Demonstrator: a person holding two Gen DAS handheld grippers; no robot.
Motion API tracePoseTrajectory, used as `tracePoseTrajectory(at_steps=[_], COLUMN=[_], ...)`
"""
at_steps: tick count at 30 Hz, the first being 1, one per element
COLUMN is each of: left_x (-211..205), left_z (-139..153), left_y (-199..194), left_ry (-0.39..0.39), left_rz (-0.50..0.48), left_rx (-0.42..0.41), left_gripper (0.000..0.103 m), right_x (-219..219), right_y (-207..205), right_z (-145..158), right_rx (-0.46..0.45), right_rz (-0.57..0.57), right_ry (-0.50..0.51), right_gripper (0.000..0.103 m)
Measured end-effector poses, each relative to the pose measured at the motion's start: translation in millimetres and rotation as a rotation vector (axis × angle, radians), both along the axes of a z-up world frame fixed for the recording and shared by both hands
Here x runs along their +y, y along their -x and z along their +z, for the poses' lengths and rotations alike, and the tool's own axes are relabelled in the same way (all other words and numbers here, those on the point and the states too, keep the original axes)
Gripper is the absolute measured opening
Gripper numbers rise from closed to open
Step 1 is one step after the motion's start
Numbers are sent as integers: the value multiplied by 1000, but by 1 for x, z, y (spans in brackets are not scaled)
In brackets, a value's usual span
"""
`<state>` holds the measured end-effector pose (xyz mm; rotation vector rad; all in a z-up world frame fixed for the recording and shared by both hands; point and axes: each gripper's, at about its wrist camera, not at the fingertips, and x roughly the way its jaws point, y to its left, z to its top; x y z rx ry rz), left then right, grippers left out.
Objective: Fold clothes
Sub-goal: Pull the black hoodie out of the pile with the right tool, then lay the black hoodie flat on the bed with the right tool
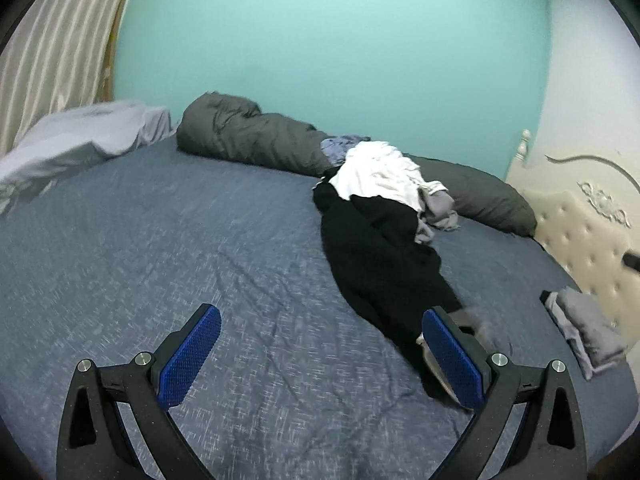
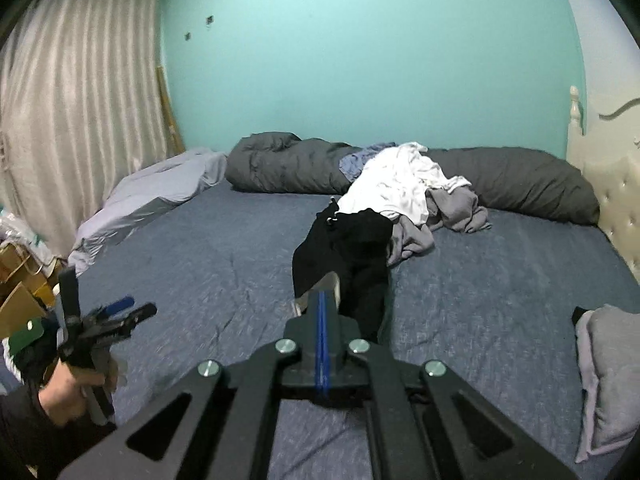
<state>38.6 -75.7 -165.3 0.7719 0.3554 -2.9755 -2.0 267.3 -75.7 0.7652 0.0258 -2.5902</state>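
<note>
1. Black garment (image 2: 352, 256): strung out from clothes pile (image 2: 404, 192) toward bed's near edge.
2. Right gripper (image 2: 320, 300): clamped on garment's near end.
3. Left gripper (image 1: 320, 356): wide, empty.
4. Risk: pull drags pile; thin pinch may slip.
5. Folded grey stack (image 2: 608, 376), right of garment: could get swept.

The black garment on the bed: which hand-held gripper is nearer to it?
Right. The right hand-held gripper is shut on the black garment; the left hand-held gripper stands open beside it, over the blue sheet.
</note>
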Motion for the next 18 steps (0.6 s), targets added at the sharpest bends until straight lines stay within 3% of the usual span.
tracePoseTrajectory(at_steps=[7,9,10,11,18], left_x=[17,22,24,26,47], left_z=[17,16,16,16,-11], left_y=[-14,-14,-14,-14,13], left_ry=[43,51,55,59,113], left_rz=[-33,-44,-50,-56,-133], left_rx=[-21,-33,-39,-45,-127], left_gripper=[103,103,103,103,103], right_x=[31,32,29,26,7], right_y=[18,25,27,29,40], right_z=[-68,-93,-106,-120,-185], right_rx=[-280,-338,-362,-385,-471], right_rz=[-118,-141,-144,-141,-165], right_ry=[67,75,82,95,125], right_gripper=[3,20,38,47,53])
